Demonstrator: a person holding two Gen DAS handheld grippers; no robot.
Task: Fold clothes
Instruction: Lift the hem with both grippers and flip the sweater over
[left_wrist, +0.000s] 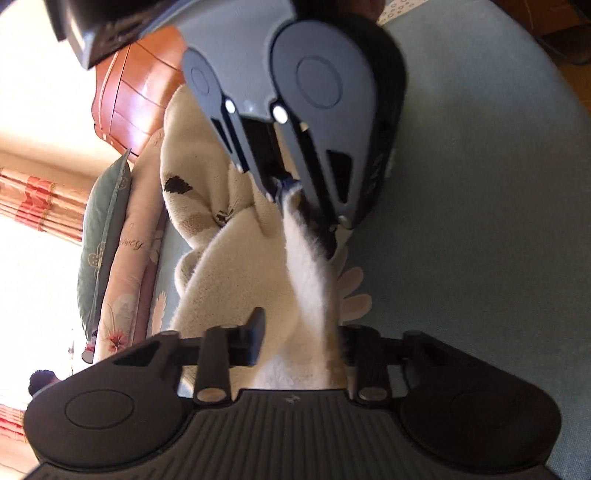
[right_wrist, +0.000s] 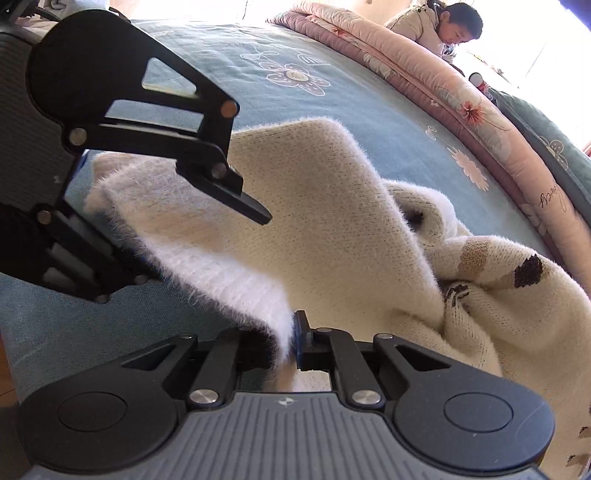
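Note:
A cream fluffy knit sweater (left_wrist: 207, 206) (right_wrist: 332, 240) with brown and black leaf marks lies bunched on a teal bed sheet (left_wrist: 480, 221) (right_wrist: 332, 92). My right gripper (right_wrist: 284, 339) (left_wrist: 290, 188) is shut on a white fuzzy edge of the sweater and holds it up off the sheet. My left gripper (left_wrist: 303, 332) (right_wrist: 203, 247) stands close to it on the same strip of sweater. Its jaws are apart, with the fabric running between them. The right wrist view shows its upper finger in front of the cloth, not pressing on it.
A folded pink floral quilt (right_wrist: 443, 96) (left_wrist: 129, 277) and a green pillow (left_wrist: 99, 229) lie along the far side of the bed. A wooden headboard (left_wrist: 136, 96) stands behind them. A person (right_wrist: 443, 29) sits beyond the quilt. Bare teal sheet spreads to the right in the left wrist view.

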